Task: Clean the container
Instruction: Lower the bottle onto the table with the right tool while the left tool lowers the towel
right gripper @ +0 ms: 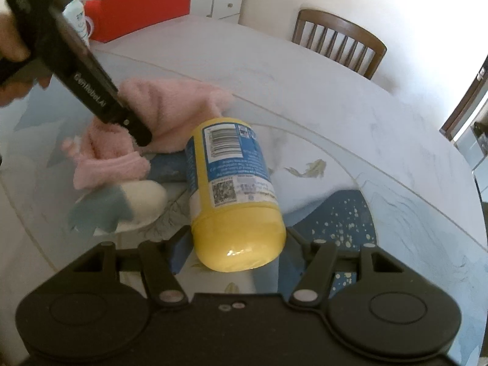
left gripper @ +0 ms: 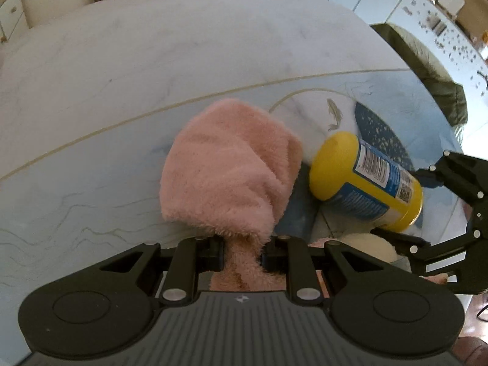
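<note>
Currently left gripper [left gripper: 242, 251] clamped tight on pink fluffy cloth [left gripper: 225, 164], bulk of cloth bunched ahead of fingers above marble-patterned worktop [left gripper: 122, 61]. Yellow container [right gripper: 235, 198] with blue label lies tilted on its side near worktop's near edge, just right of cloth in left wrist view. Right gripper [right gripper: 236, 254] grips container at its rounded yellow end, one finger on each side. Hand [right gripper: 12, 52] holds left gripper's black body. Wooden chair [right gripper: 338, 41] behind worktop.
</note>
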Available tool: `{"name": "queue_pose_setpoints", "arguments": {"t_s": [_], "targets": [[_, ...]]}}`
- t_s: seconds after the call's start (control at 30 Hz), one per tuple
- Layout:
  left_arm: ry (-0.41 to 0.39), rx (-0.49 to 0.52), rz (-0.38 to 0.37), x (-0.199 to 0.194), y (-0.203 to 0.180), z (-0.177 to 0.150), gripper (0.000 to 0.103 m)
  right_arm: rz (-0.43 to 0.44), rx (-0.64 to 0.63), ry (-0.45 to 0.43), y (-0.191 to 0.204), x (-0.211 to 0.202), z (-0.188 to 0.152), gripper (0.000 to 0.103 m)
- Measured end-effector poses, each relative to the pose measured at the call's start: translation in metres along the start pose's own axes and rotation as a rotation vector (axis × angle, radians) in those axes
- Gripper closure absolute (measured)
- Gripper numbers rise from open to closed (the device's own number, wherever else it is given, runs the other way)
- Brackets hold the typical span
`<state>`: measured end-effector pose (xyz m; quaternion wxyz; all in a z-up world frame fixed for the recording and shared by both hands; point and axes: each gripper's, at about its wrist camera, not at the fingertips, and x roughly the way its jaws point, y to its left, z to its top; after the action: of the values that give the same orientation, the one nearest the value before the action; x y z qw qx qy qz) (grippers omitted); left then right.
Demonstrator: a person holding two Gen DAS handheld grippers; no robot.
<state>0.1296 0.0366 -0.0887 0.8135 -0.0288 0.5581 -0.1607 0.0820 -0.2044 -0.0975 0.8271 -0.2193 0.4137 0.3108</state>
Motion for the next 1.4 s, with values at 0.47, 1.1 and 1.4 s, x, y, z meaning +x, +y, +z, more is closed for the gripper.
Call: {"name": "queue_pose_setpoints", "arguments": {"t_s": [0.47,1.1,1.4], "targets": [[-0.109,0.050,0.064,-0.034,-0.024,-0.016,0.049,0.049,0.133,-0.071,-0.014,-0.034,0.004,0.038],[-0.349,-0.016,0.103,-0.107,-0.071,-0.062,0.015,0.112,0.400,-0.275,-0.005,-0.088,-0.011,0.037],[-0.419,-0.038,0.106,-0.122,-0.086,-0.079,0.000,0.110,0.412,-0.293,0.006,-0.103,-0.019,0.036]]}}
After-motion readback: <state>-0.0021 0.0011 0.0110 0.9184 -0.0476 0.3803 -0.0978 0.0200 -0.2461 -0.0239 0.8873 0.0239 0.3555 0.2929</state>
